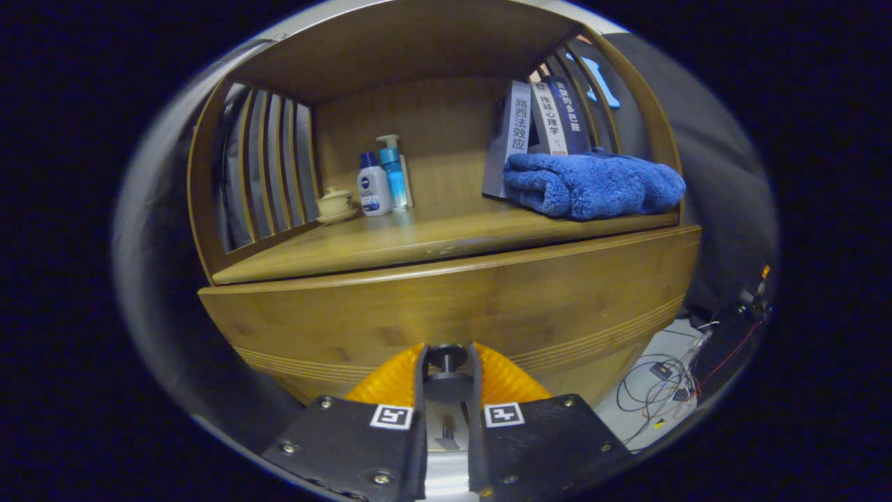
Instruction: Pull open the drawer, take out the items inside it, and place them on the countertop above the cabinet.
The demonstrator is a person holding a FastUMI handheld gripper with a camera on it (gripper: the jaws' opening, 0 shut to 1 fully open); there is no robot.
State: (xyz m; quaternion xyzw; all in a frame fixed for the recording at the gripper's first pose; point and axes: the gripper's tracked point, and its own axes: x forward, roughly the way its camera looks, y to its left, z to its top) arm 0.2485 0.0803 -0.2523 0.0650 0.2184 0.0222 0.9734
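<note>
A wooden cabinet has a drawer front (453, 307) directly ahead of my fingers. A small dark round knob (447, 358) sticks out of the drawer front, and my gripper (447, 362) is shut on it, one finger pressing each side. The drawer's inside is hidden. Above the drawer runs the wooden countertop (418, 240), under an upper shelf board.
On the countertop stand a small cup on a saucer (335, 204), a white bottle (373, 186) and a blue pump bottle (392, 171) at the back left. A folded blue towel (592, 185) and several books (540, 125) sit at the right. Loose cables (662, 383) lie on the floor at the right.
</note>
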